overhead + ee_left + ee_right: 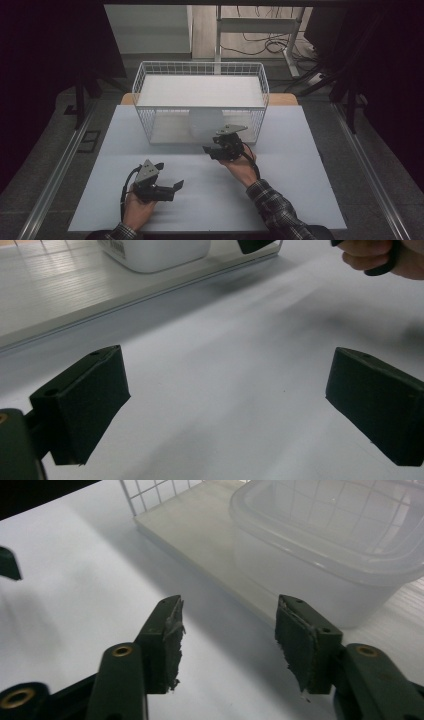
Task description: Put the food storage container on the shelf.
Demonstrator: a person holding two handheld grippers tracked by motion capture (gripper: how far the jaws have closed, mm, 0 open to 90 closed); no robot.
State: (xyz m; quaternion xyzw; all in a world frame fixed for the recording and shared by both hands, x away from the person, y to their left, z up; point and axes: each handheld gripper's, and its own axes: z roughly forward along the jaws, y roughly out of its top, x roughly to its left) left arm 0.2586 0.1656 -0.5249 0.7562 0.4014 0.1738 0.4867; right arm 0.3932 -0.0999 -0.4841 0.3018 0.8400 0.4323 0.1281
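White table; white wire basket lying on its side at the far edge, pale container inside; left gripper near front, jaws apart; right gripper just before the basket's opening

You've got a translucent white plastic tub with a rimmed lid sitting upright on the bottom shelf of a white wire rack w/ two flat shelves, which stands at the table's 12 o'clock edge. The tub is closed, lid seated flat, and sits toward the rack's open front, near the shelf's middle. In the left gripper view you see its rounded base w/ a barcode label on one side. In the high view the tub shows pale and blurred under the rack's top shelf. Contents: can't tell.
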